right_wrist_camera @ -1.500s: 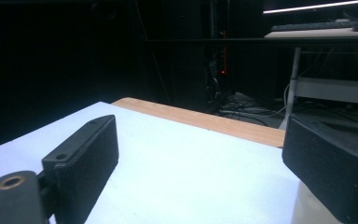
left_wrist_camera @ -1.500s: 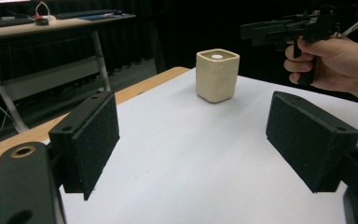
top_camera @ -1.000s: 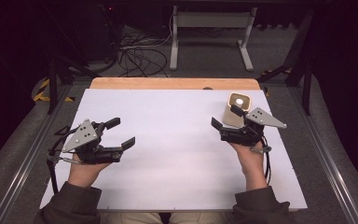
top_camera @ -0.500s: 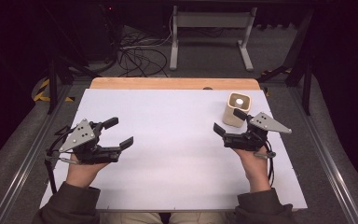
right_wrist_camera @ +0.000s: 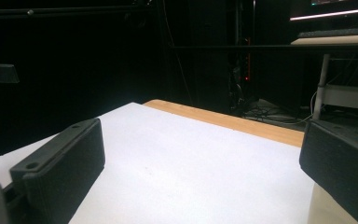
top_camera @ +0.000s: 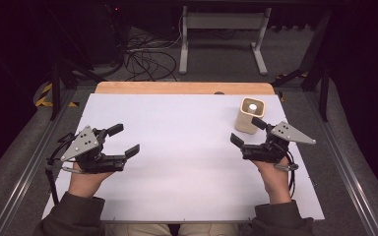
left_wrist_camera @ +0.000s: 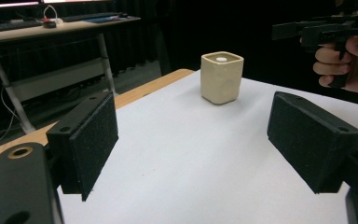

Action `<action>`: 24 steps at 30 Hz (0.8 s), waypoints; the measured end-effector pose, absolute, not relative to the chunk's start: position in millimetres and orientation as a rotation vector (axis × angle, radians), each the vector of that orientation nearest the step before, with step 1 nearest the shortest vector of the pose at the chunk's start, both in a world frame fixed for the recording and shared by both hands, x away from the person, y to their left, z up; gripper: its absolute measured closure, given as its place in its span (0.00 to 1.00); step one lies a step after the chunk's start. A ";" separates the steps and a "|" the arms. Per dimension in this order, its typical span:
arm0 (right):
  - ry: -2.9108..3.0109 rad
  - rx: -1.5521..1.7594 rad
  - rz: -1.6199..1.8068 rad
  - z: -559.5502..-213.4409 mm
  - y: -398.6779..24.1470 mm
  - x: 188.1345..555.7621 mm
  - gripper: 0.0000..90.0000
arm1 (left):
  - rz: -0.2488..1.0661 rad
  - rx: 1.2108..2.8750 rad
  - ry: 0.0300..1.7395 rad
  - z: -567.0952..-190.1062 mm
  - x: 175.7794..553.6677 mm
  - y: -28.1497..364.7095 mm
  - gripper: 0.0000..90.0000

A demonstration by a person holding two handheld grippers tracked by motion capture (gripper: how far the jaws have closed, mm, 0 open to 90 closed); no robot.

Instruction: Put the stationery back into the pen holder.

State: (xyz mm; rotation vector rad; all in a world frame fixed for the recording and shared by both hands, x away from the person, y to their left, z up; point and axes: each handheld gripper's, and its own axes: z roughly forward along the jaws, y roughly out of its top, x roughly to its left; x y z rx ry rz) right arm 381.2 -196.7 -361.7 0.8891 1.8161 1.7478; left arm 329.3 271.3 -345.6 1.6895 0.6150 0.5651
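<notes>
The cream cup [top_camera: 250, 115] stands upright near the desk's [top_camera: 177, 191] far right edge, just beyond the right gripper [top_camera: 246, 132]. That gripper's fingers have just been opening and hold nothing. The left gripper [top_camera: 123, 140], also released, hovers at the near left, with bare desk between.

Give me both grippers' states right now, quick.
Left gripper: open, nothing between its fingers.
Right gripper: open, fingers have just been opening, nothing held; the cream square cup stands free beside it.
</notes>
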 end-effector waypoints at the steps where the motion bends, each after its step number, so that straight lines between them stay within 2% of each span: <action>1: 1.817 0.887 1.751 -362.0 -198.0 380.7 0.00 | 0.568 1.689 0.614 -345.6 329.4 271.7 0.19; 24: 1.809 0.904 1.757 -368.1 -219.9 367.4 0.00 | 0.572 1.686 0.631 -346.8 327.2 277.3 0.19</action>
